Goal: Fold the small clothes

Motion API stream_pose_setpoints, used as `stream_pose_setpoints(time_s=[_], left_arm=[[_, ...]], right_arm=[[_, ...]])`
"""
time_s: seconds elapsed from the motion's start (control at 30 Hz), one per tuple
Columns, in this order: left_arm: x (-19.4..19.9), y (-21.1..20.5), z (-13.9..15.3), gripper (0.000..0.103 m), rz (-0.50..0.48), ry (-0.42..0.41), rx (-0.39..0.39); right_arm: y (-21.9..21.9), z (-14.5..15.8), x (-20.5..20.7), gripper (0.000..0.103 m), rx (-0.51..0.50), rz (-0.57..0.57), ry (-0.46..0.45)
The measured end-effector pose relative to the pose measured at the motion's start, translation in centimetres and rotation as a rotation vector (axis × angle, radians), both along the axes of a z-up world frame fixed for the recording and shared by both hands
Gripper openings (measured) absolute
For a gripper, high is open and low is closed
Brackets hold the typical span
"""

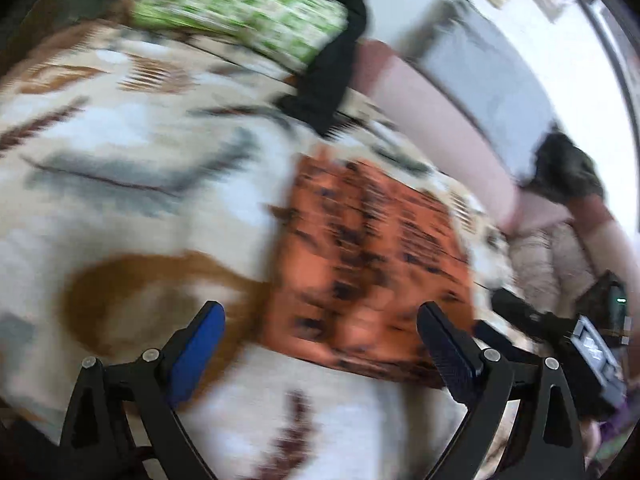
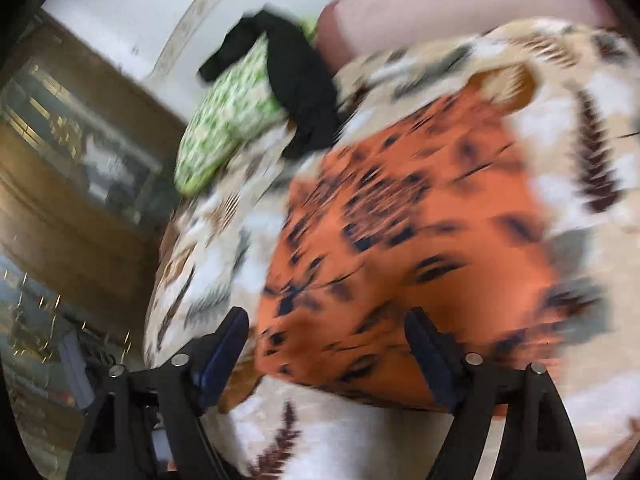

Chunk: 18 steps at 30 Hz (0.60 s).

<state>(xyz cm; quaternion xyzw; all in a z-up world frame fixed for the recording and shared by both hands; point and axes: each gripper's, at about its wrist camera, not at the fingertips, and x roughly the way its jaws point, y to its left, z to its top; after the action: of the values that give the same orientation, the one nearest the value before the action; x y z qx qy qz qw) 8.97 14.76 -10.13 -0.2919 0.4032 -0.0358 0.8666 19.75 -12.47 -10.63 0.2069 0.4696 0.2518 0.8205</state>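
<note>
leaf-print bedspread (image 1: 132,152) | green pillow (image 1: 240,8) | pink headboard (image 1: 440,112)

We count one orange patterned garment (image 2: 404,248) at centre, one black garment (image 2: 298,92) at eleven o'clock, one green-checked pillow (image 2: 224,120) at ten o'clock, and one leaf-print blanket (image 2: 592,92) beneath them.

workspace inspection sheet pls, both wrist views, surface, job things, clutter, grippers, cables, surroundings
surface: leaf-print blanket covering a bed; both views motion-blurred.
job's things: orange patterned cloth lying flat on the blanket, not held.
clutter: black garment draped over a green-and-white pillow.
grippers: left gripper open, empty; right gripper open, empty, both above the cloth's near edge.
cables: nothing seen.
surroundings: pink headboard, white wall, wooden cabinet.
</note>
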Motion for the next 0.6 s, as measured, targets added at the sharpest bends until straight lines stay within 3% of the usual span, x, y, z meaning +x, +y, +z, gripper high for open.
stream_pose_setpoints(time_s=[0.17, 0.2, 0.23, 0.33, 0.47, 0.53, 0.6], left_arm=[[1.9, -3.5, -1.5, 0.097, -0.061, 0.069, 0.003], [2.4, -3.4, -1.8, 0.09, -0.065, 0.084, -0.013], [2.6, -3.5, -2.0, 0.073, -0.075, 0.093, -0.036], [4.3, -3.4, -3.0, 0.037, -0.081, 0.159, -0.053], [5.2, -1.8, -5.2, 0.035, -0.062, 0.25, -0.208], [4.9, -1.7, -4.1, 0.015, -0.065, 0.216, -0.177], [4.1, -2.6, -1.3, 0.014, -0.083, 0.116, -0.074]], right_arm=[[-3.6, -1.0, -1.1, 0.085, 0.032, -0.034, 0.029], [-3.9, -1.2, -1.3, 0.085, 0.036, -0.029, 0.033], [-4.0, -1.3, -1.0, 0.085, 0.039, -0.026, 0.036], [-4.3, -1.6, -1.1, 0.085, 0.051, -0.021, 0.038], [-4.0, -2.3, -0.2, 0.085, 0.059, -0.019, 0.064], [-3.8, -2.4, -0.1, 0.085, 0.048, -0.011, 0.067], [-3.6, -2.5, 0.0, 0.085, 0.045, -0.002, 0.067]])
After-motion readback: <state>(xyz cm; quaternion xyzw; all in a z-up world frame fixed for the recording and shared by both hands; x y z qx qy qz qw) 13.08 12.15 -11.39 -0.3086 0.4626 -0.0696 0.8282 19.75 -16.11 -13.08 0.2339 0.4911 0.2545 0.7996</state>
